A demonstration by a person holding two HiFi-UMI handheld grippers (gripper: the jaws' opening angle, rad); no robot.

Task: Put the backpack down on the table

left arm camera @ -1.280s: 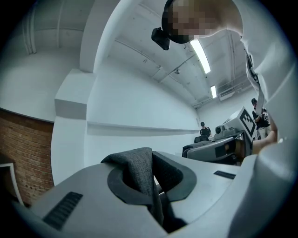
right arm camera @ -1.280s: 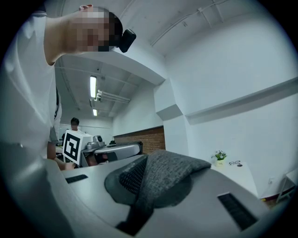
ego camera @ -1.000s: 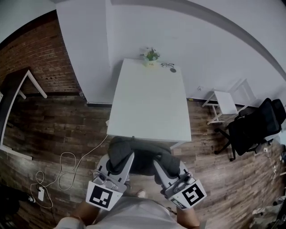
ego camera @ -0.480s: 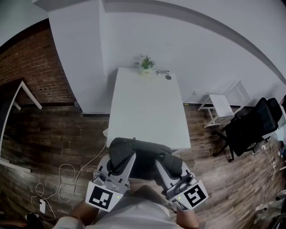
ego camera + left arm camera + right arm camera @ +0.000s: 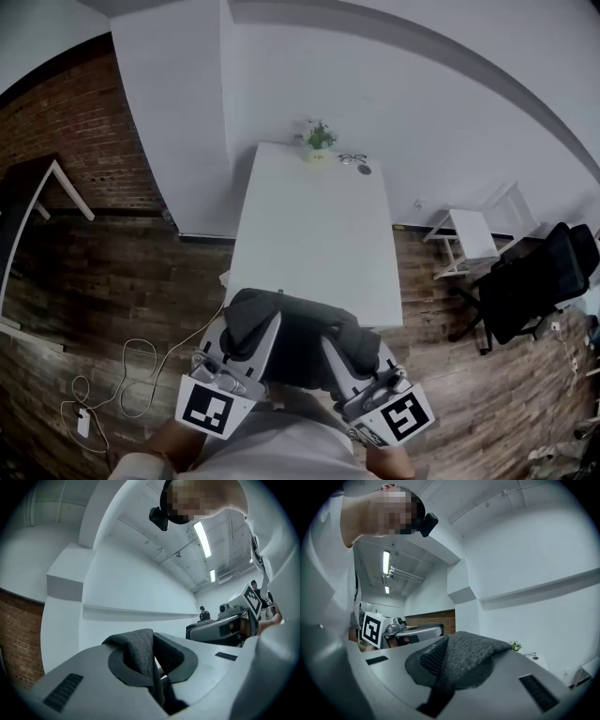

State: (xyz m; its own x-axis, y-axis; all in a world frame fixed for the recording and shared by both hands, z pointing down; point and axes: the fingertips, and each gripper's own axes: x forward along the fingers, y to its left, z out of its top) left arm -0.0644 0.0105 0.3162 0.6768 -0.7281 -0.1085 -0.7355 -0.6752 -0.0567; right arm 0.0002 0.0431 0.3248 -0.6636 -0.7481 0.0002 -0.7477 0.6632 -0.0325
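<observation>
Flooring of dark planks (image 5: 112,272) filled most of the head view and surrounded the table on three sides. A white wall (image 5: 422,103) rose behind the table's far end, and a brick wall (image 5: 66,122) stood well to the table's left. The white table (image 5: 314,234) ran lengthwise away from me, its top bare apart from small items at the far end.

The dark grey backpack (image 5: 298,337) hung between my two grippers at the table's near short edge, its far part overlapping that edge; whether it touched the tabletop could not be told. A black office chair (image 5: 530,281) stood well to the table's right, with a small white stand (image 5: 473,234) between it and the table.

My left gripper (image 5: 262,328) was clamped narrow on the backpack's left side, a fold of grey fabric (image 5: 140,653) pinched between its jaws. My right gripper (image 5: 337,339) was likewise closed down on the backpack's right side, with a bunched fold (image 5: 468,660) pressed between its jaws. Both pointed toward the table.

At the table's far end sat a potted plant (image 5: 320,139), beside it a pair of glasses (image 5: 352,158), then a small round object (image 5: 365,170).
</observation>
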